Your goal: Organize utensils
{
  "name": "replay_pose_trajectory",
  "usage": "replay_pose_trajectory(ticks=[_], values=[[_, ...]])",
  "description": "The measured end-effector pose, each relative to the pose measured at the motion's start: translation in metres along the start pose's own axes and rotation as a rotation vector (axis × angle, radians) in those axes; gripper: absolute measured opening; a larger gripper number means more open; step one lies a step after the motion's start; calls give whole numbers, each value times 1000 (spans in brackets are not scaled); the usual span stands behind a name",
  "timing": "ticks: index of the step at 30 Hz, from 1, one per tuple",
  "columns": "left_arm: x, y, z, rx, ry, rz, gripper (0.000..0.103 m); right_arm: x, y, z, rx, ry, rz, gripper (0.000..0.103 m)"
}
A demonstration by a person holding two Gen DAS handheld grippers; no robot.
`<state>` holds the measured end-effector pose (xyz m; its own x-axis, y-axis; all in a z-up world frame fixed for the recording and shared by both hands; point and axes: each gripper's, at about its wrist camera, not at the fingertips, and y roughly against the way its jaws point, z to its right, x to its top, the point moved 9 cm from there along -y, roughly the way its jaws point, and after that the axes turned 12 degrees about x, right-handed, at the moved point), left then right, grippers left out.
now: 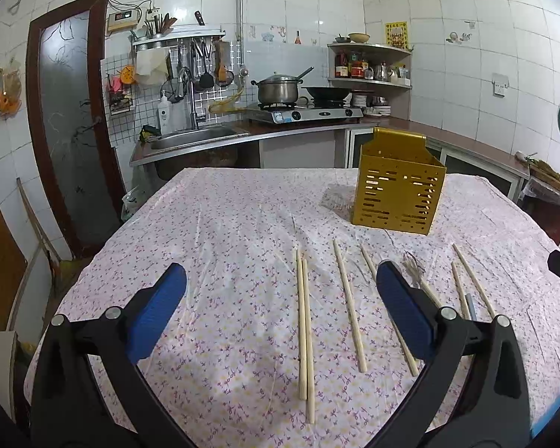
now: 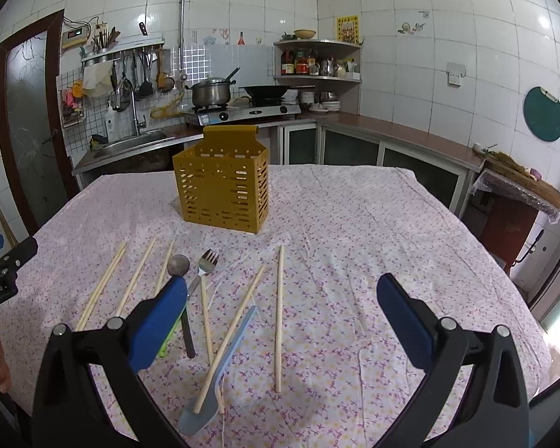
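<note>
Nothing's been picked up yet as far as I can tell. Both the left gripper [image 1: 280, 280] and the right gripper [image 2: 280, 291] hang above the table [image 2: 392, 224] with jaws wide apart and empty.

The utensils lie loose on the floral cloth: a pair of chopsticks [image 1: 304, 336] touching side by side, more singles fanned out, a fork [image 2: 206, 265], a round-headed spoon [image 2: 179, 266], and a pale blue spatula [image 2: 220, 373] with one chopstick [image 2: 229, 336] lying across it. The yellow slotted holder [image 2: 224, 186] stands upright further back, near the middle.

Biggest risk imo: thin round sticks on a wrinkly cloth will roll or slip from the jaws, or you'll pinch the cloth too. Grabbing that crossed chopstick could drag the spatula. And the holder looks light, so a clumsy drop might tip it.
</note>
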<state>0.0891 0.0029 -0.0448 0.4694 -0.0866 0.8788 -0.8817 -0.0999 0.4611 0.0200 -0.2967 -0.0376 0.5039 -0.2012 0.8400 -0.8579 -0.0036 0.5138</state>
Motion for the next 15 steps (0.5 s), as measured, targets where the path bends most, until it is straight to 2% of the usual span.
replay_pose_trajectory(ticks=[5, 10, 15], values=[[-1, -14, 3, -2, 5, -25, 98, 1, -10, 3, -6, 1, -14, 99], [-2, -39, 5, -24, 7, -86, 98, 1, -24, 9, -4, -9, -37, 99], [-2, -69, 17, -13, -64, -128, 98, 11, -52, 17, -8, 9, -66, 99]])
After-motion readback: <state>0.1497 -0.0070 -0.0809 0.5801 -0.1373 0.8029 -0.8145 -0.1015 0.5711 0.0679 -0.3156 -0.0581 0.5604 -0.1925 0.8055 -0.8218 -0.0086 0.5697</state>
